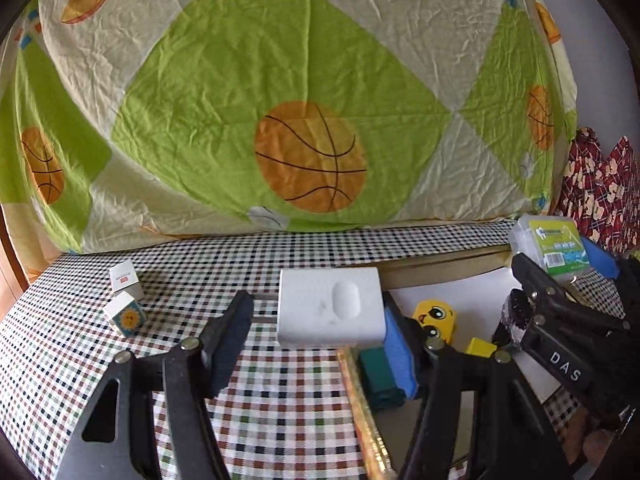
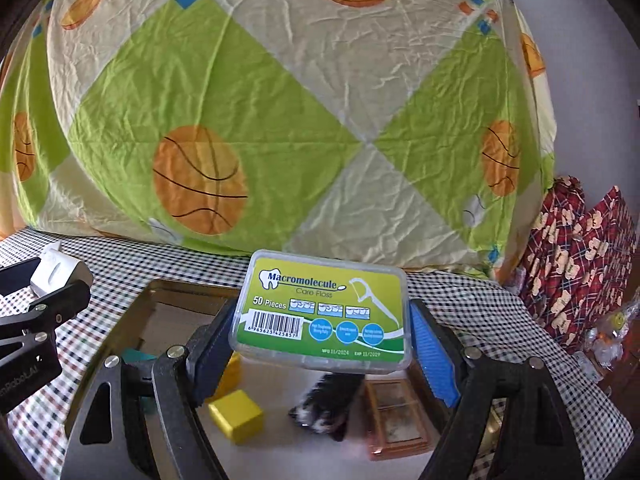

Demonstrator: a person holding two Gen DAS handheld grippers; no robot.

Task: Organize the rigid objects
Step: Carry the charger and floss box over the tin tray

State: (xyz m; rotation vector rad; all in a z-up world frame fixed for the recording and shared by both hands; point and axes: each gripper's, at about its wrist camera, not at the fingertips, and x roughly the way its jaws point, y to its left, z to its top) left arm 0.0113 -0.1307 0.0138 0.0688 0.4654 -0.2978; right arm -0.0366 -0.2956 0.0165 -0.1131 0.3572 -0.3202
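Observation:
My right gripper (image 2: 322, 334) is shut on a clear floss box (image 2: 324, 312) with a green label, held above a shiny metal tray (image 2: 168, 300). In the left wrist view the same box (image 1: 554, 246) and right gripper (image 1: 560, 280) show at far right. My left gripper (image 1: 320, 320) is open around a white charger block (image 1: 330, 306), which rests on the checkered cloth (image 1: 240, 380) beside the tray (image 1: 440, 268). In the tray lie a yellow cube (image 2: 236, 416), a black-and-white item (image 2: 326, 404), a brown compact (image 2: 396, 416), a teal block (image 1: 378, 376) and a yellow emoji toy (image 1: 434, 316).
Two small white cubes (image 1: 126, 300) sit on the cloth at left. A large basketball-print bundle (image 1: 300, 100) fills the back. Red patterned fabric (image 2: 576, 248) and plastic-wrapped items (image 2: 608, 332) lie at right.

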